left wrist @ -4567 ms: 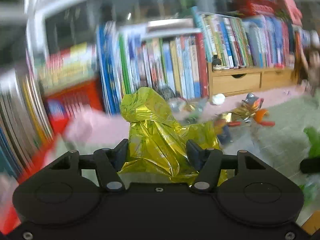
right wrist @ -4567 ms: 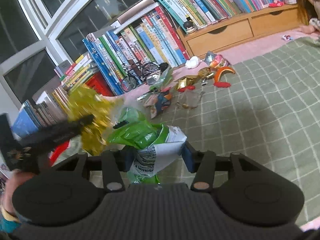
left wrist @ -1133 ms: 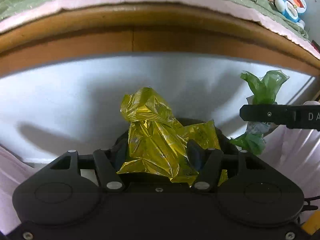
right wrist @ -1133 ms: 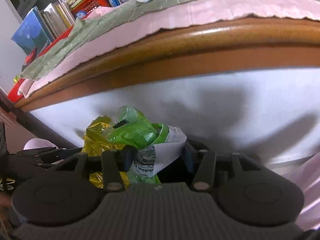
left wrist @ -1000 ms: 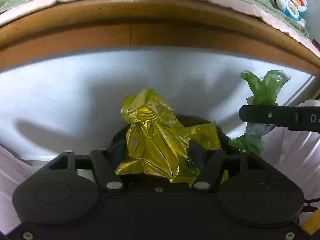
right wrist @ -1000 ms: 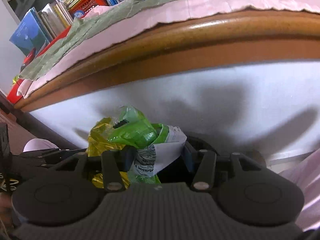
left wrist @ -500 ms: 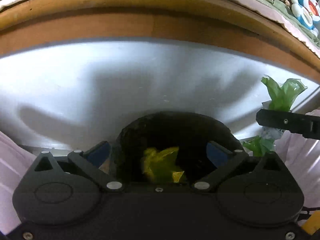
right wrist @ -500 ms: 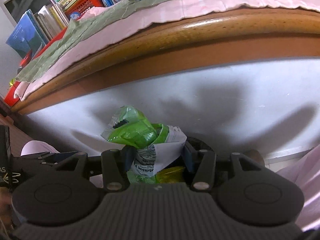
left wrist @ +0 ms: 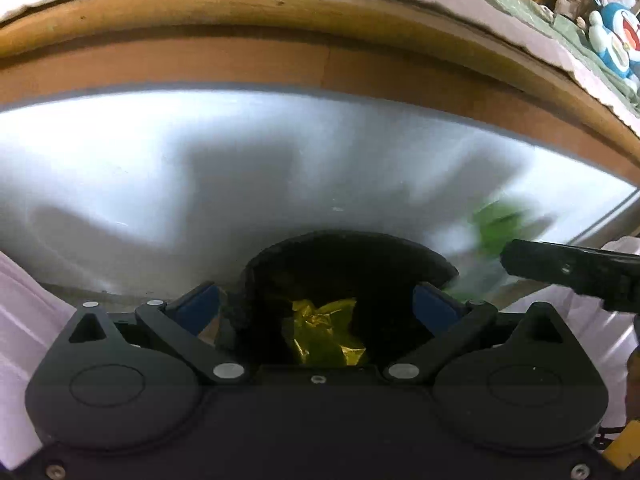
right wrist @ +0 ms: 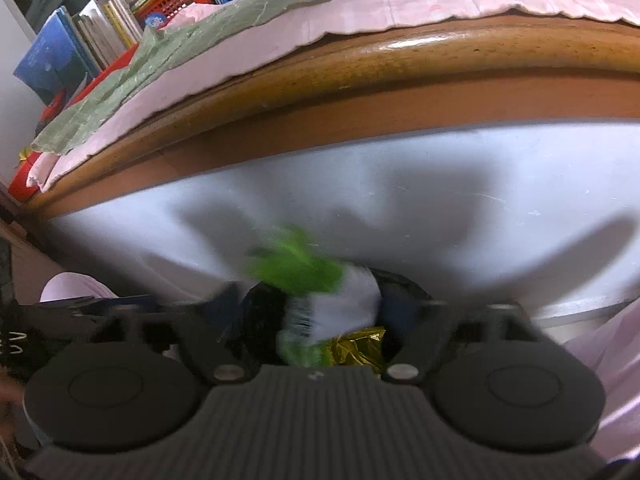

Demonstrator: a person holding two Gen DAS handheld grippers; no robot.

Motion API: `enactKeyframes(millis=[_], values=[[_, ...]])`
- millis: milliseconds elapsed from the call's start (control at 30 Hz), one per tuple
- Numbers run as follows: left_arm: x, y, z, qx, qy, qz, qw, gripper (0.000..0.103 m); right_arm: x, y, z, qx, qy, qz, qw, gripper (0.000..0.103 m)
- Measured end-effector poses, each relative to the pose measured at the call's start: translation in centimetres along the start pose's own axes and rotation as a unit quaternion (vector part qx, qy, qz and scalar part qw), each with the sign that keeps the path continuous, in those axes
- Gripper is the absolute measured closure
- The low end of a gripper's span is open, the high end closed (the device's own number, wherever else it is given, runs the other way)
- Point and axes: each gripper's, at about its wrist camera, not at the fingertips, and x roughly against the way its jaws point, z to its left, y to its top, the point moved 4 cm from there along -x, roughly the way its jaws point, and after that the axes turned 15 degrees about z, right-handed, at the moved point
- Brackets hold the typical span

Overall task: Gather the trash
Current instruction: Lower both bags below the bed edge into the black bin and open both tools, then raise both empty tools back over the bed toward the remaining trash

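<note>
Nearest the left wrist camera, the left gripper (left wrist: 316, 306) is seen with its jaws spread wide and nothing between them. Directly beneath, a crumpled gold foil wrapper (left wrist: 324, 332) lies inside the round black-lined trash bin (left wrist: 352, 246). In the right wrist view the right gripper (right wrist: 310, 308) is blurred by motion; a crumpled green-and-white plastic snack bag (right wrist: 324, 300) is seen between its fingers above the bin mouth, but whether it is clamped or already let go cannot be told.

Both pieces are judged to be very light, thin and springy film — easily crushed, slick on the printed faces, in no way fragile. A pinch across a bunched fold would be expected to hold better than one on a flat edge, and little force should be needed.

Beyond the bin a pale wall panel (left wrist: 200, 160) is seen, then the curved wooden bed frame (right wrist: 400, 60), the pink sheet and green checked blanket (right wrist: 200, 32), and, farthest, a row of upright books (right wrist: 100, 20).
</note>
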Motion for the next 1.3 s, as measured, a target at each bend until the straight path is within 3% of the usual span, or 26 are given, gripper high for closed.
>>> enactKeyframes(millis=[667,1067,1300], values=[[0.6,0.4,0.0,-0.003,0.009,-0.006,0.9999,0.0,0.2,0.3,0.1,-0.002,-0.031,0.005,1.0,0.0],[6.6,3.1,-0.7,-0.015,0.004,-0.08,0.9967,0.0,5.2,3.7,2.4,0.046,-0.039,-0.061,0.996,0.0],[10.2,4.9,-1.1,-0.013,-0.002,-0.123,0.9923,0.0,7.7,6.0,3.9,0.086,-0.067,-0.097,0.989,0.0]])
